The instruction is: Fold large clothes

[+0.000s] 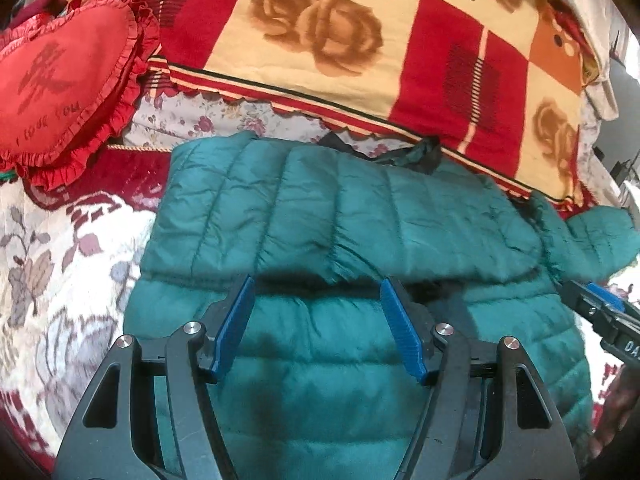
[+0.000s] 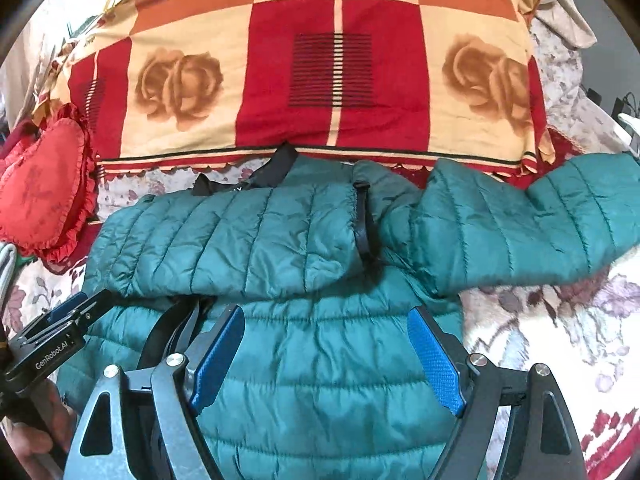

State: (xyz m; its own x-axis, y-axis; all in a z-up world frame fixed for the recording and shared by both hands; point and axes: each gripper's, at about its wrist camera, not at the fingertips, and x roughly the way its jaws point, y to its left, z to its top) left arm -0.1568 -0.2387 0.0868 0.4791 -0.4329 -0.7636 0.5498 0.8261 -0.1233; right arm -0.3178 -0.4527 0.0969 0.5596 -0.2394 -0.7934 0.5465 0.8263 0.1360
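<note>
Teal quilted puffer jacket, part-folded on a bed; both tools free above it.

Left to right: red heart-shaped cushion (image 1: 60, 84) at the bed's left edge; left gripper (image 1: 318, 330), jaws standing wide with nothing between them, only fabric below; puffer jacket (image 1: 320, 216) lying crosswise on the floral bedspread (image 1: 52, 280), just in front of the rose-patterned blanket (image 1: 320, 40), one sleeve (image 2: 248, 236) folded across the body, the other sleeve (image 2: 540, 216) still spread to the right; right gripper (image 2: 326, 354), jaws likewise wide and empty. Risks, as judged: slick, puffy shell may spring the folded sleeve open; a shallow pinch could catch one layer only and drag the fold askew; black strap (image 2: 364, 224) may snag a jaw.
</note>
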